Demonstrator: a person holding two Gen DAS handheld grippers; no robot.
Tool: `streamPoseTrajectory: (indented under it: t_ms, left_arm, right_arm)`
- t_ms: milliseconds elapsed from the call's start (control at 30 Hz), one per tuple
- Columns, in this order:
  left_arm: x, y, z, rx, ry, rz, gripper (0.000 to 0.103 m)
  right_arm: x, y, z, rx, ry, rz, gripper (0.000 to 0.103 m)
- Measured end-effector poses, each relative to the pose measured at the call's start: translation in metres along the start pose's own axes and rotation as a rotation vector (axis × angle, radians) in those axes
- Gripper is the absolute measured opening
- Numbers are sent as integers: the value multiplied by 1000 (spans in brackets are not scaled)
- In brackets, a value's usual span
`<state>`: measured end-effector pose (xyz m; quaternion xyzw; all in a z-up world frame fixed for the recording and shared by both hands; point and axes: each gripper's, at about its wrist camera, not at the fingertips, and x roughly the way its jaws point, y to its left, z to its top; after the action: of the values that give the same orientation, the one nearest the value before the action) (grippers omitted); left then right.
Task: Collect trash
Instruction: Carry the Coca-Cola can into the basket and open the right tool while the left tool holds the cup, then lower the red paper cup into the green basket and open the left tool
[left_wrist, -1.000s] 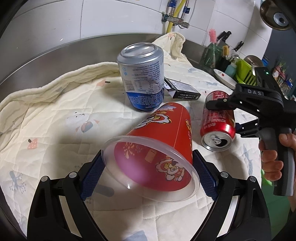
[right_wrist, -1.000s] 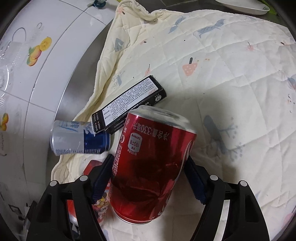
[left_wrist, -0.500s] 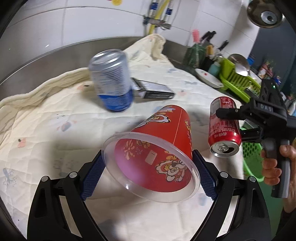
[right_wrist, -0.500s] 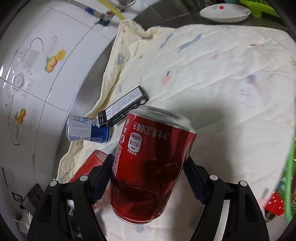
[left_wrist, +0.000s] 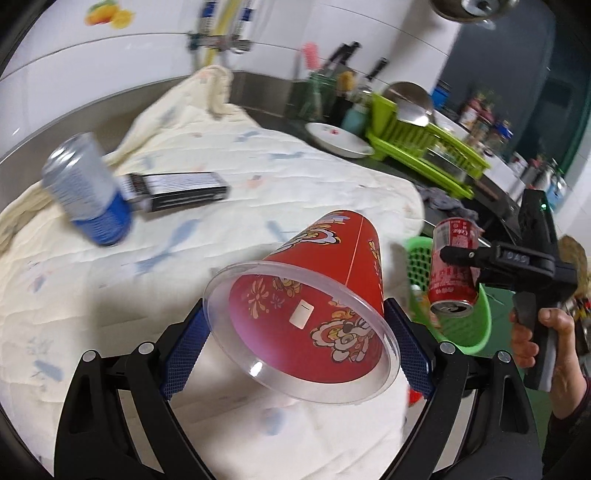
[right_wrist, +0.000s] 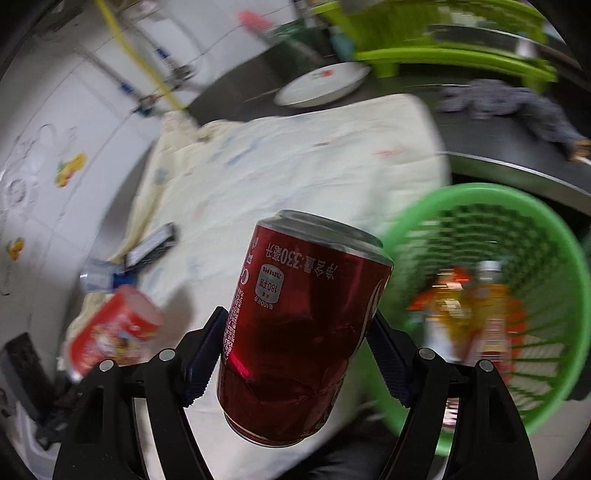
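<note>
Jaws of both grippers still clamped, left gripper (left_wrist: 295, 334) on red cup (left_wrist: 325, 288), right gripper (right_wrist: 295, 356) on red can (right_wrist: 303, 325), now beside green basket (right_wrist: 524, 236).

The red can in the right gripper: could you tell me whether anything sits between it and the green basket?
Nothing visible does. The red can hangs clamped in the right gripper beside the open green basket, with only clear air between them; the bottle lies inside.

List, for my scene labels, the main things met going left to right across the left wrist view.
Blue and silver can → black box → red paper cup → red cola can → right hand-held gripper.
</note>
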<state>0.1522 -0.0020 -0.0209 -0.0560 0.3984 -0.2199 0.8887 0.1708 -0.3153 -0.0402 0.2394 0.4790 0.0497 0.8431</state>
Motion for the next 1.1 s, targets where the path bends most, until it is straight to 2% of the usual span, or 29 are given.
streamPoseTrajectory:
  t_ms: [133,367,500,633,800,1100]
  left_arm:
    - [12,-32,3,42,17,-34,89]
    - [36,-76,11,96,50,-77,89]
    - [46,-96,12,125,63,-88,89]
    - [53,-110,12,143,77,-98,89]
    - [63,-125,11,170,95,-112,89]
    - [89,-158,3,214,147,-144,89]
  right_arm:
    - [-13,-40,-3,-21,-13,-139,72]
    - [-15,-83,-12,-34,-16,-252,73]
    - [-13,-101,-13,-9,-6,-243,74]
    - [-15,-107,-14,11,-20,-226,79]
    - [-26,-113,-16,30,-41,-205,79]
    - [-52,-123,-28,28,-77,-219,79]
